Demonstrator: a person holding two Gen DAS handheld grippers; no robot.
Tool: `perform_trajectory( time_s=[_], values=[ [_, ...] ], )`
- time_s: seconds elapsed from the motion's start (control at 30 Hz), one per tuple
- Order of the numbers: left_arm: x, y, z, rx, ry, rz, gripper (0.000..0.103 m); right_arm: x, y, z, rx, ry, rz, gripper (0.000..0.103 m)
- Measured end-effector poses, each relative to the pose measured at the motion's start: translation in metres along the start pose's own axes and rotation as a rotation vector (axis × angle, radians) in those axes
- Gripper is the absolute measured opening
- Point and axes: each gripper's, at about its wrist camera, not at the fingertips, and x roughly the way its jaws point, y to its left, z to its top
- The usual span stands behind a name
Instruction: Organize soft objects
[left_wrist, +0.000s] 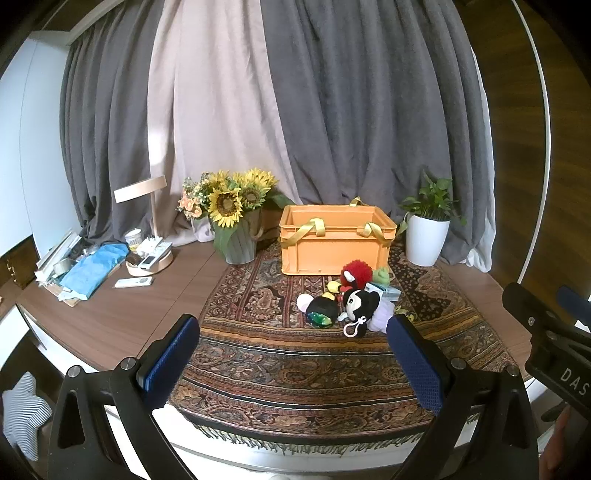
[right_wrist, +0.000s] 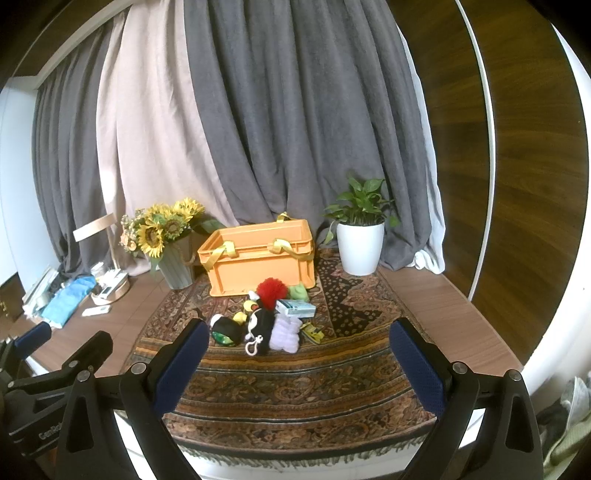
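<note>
A heap of soft toys lies on the patterned rug (left_wrist: 280, 354) in front of an orange crate (left_wrist: 334, 240) (right_wrist: 258, 258) with yellow straps. It holds a black-and-white plush with a keyring clip (left_wrist: 360, 304) (right_wrist: 260, 325), a red fuzzy toy (left_wrist: 355, 273) (right_wrist: 271, 290), a black toy with a green patch (left_wrist: 320, 312) (right_wrist: 226, 329), a lilac fluffy piece (right_wrist: 285, 334) and a green plush (left_wrist: 382, 275) (right_wrist: 298, 292). My left gripper (left_wrist: 293, 326) is open near the rug's front edge, well short of the heap. My right gripper (right_wrist: 297, 332) is also open and holds nothing.
A sunflower bouquet in a grey vase (left_wrist: 236, 218) stands left of the crate and a white potted plant (left_wrist: 424, 236) (right_wrist: 360, 251) right of it. A small boxed pack (right_wrist: 295, 308) lies among the toys. A lamp, remotes and blue cloth (left_wrist: 92, 271) crowd the table's left end.
</note>
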Motion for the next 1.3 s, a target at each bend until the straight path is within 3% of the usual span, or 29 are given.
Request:
perform_trajectory(
  time_s=[0.97, 1.3],
  values=[
    [0.003, 0.004, -0.005, 0.000, 0.010, -0.006, 0.103, 0.008, 0.009, -0.003, -0.010, 0.015, -0.001, 0.099],
    [0.034, 0.009, 0.002, 0.021, 0.046, -0.037, 0.103, 0.038, 0.021, 0.000, -0.013, 0.051, 0.001, 0.099]
  ],
)
